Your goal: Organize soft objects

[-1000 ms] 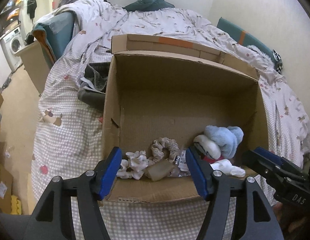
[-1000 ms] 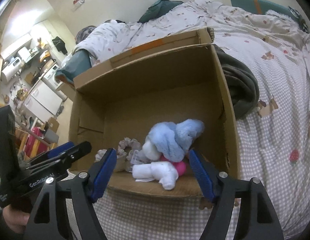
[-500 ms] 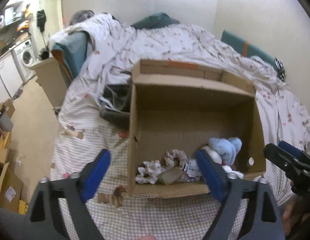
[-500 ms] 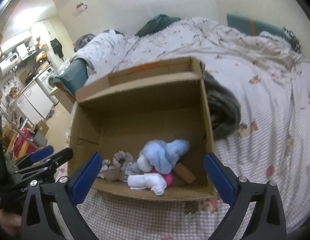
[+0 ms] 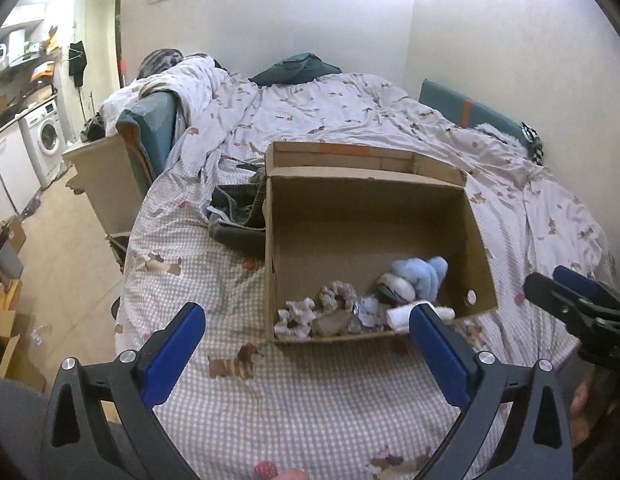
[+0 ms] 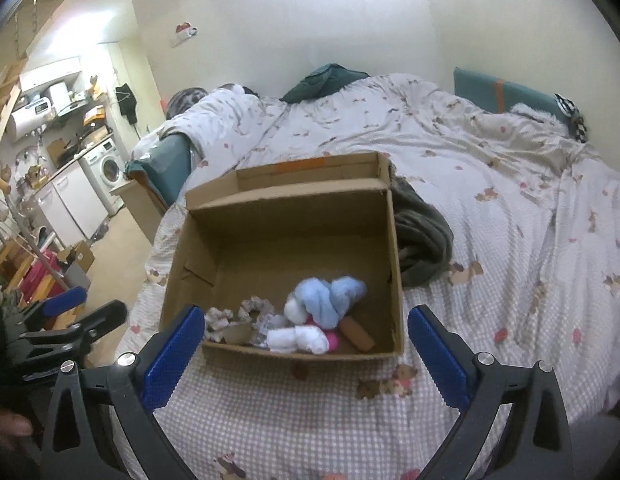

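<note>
Both the left hand-held gripper (image 5: 305,324) and right hand-held gripper (image 6: 305,326) gape wide and empty before the cardboard box (image 6: 229,354) on the bed (image 6: 510,220), where a white rolled sock (image 6: 295,339) lies crosswise along the near wall, partly hidden under a blue fluffy bundle (image 6: 326,300).

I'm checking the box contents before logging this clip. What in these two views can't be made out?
- Pink item, right wrist view: mostly covered by the white roll, so its type is unclear; the left wrist view hardly shows it.
- Paper tag, left wrist view: print too small to read.
- Dark bundle, left wrist view: partly hidden behind the cardboard box wall.
</note>
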Tool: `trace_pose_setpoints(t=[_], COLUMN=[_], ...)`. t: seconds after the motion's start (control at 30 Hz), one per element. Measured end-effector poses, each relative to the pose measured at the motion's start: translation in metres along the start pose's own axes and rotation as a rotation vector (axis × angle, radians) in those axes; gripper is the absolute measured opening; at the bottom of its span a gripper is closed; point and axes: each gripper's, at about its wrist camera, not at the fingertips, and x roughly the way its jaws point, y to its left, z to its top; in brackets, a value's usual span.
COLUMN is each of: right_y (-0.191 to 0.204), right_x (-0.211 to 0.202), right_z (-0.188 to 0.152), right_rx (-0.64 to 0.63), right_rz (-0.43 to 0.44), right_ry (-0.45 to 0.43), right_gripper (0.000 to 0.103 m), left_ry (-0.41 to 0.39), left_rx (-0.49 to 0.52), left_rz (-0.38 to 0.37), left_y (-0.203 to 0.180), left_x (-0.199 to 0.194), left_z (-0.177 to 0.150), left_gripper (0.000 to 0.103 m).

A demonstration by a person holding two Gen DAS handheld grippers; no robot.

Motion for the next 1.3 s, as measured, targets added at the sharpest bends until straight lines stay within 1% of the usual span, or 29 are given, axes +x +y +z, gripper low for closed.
trace_pose_setpoints(t=[0.1,0.17,0.23,0.3,0.43,0.57,0.7,0.83,1.3], right_y=[0.001,0.003,0.005,0.005,0.004,0.004,0.003,0.001,0.001], right_x=[0.000,0.001,0.004,0.011,0.013,0.015,0.017,0.020,0.020], right_z=[-0.011,-0.018,-0.025,-0.025,-0.024,-0.025,-0.025,-0.024,-0.025], right_rx=[0.010,-0.008,-0.024,-0.030,-0.030,-0.026,-0.016,-0.005,0.000], right_rz=[-0.007,-0.018,-0.049,-0.057,-0.065,-0.067,-0.062,-0.058,-0.056], right_ry=[0.002,-0.021,-0.029,-0.011,-0.019,-0.014,-0.008,0.005,0.006], right_gripper=[0.103,0.103,0.103,0.103,0.103,0.103,0.103,0.103,0.103], left_ry=[-0.005,-0.008,-0.006,0.012,0.043,0.034,0.027,0.031,0.035], left_rx=[0.017,0.028,0.021,-0.011,-0.034,-0.015,0.005,-0.001,-0.009], left_rz=[0.016,0.026,0.046,0.035,0.017,-0.002,0.003,0.009,0.015], left_y=[-0.002,-0.003,0.000,0.006,0.009,0.004,-0.002,-0.002,0.000], left_x=[-0.004,-0.001,0.003,0.011,0.021,0.021,0.020,0.022,0.024], left_z=[-0.009,-0.012,-0.012,-0.012,-0.013,-0.014,-0.015,-0.015,-0.015], left_gripper=[0.102,0.102,0.102,0.102,0.102,0.102,0.102,0.102,0.102])
